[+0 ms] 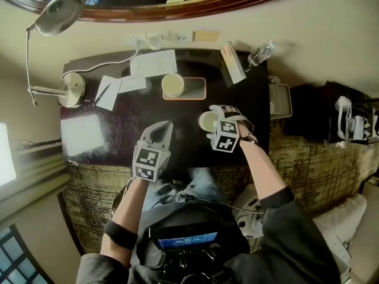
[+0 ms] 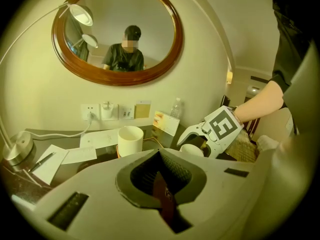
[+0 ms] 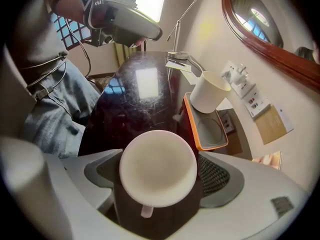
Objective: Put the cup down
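Your right gripper (image 3: 159, 175) has its jaws spread wide, the dark ribbed pads standing to either side of the cup (image 3: 157, 166), whose round rim comes close up to both; you aren't clamping it. The cup is smooth, matt white, open mouth up, a small handle showing on its near side, and it sits on the table (image 3: 135, 104), near the front edge on your right. Your left gripper (image 2: 162, 184) has its grey jaws closed together with nothing between them, hovering low over the table's front edge beside the right one. The tabletop is dark, glossy and finely scratched, throwing back window light. Just beyond the cup lies a shallow rectangular tray (image 3: 212, 134) with an orange rim, and a second white cup (image 3: 210, 91), taller and straight-sided, stands on its far end. Farther back, flat white papers (image 1: 153, 63) and a round metal lamp base (image 1: 71, 89) crowd the rear left corner, and a clear plastic bottle (image 1: 259, 54) stands at the rear right. The bare stretch runs leftward from the cup, ahead of your left gripper.
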Tool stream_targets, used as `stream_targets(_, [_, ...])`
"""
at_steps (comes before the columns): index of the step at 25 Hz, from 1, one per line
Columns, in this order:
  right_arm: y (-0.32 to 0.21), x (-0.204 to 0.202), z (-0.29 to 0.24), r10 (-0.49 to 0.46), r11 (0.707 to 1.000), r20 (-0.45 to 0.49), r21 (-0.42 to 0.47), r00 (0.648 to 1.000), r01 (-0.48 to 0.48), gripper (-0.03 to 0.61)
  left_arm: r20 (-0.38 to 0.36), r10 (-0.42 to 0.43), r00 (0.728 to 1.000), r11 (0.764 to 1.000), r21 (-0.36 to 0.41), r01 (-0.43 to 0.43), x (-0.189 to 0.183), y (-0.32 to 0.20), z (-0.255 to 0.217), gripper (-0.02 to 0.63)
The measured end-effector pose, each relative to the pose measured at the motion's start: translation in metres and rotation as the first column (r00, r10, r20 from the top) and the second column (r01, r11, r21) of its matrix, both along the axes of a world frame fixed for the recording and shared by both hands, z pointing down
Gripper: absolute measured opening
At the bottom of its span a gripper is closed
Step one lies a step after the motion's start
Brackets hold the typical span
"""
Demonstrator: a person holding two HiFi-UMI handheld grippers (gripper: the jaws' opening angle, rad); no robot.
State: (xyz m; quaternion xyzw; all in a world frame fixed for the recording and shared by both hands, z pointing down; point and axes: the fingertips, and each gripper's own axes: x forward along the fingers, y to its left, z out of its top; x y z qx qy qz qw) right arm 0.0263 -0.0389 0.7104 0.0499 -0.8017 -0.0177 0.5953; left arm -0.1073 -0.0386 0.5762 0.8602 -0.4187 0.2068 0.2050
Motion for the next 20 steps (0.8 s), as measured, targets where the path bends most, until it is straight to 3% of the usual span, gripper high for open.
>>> stream_targets(5, [0.002, 0.000, 0.011, -0.044, 0.999, -0.017, -0.006, 0.999, 0.044, 0.445, -0.002, -0.012, 1.000, 1.000, -0.014, 0.012, 0.000, 0.003, 0.007, 0.000])
stream_targets(10, [0.002, -0.001, 0.010, -0.025, 0.999, -0.003, -0.020, 1.000, 0.025, 0.444, 0.000, -0.015, 1.000, 1.000, -0.023, 0.015, -0.002, 0.004, 0.010, 0.000])
stream_targets(20, [-0.019, -0.010, 0.001, 0.199, 0.979, 0.058, -0.056, 0.978, -0.195, 0.443, 0.005, 0.001, 1.000, 1.000, -0.028, -0.001, -0.004, 0.001, 0.013, 0.000])
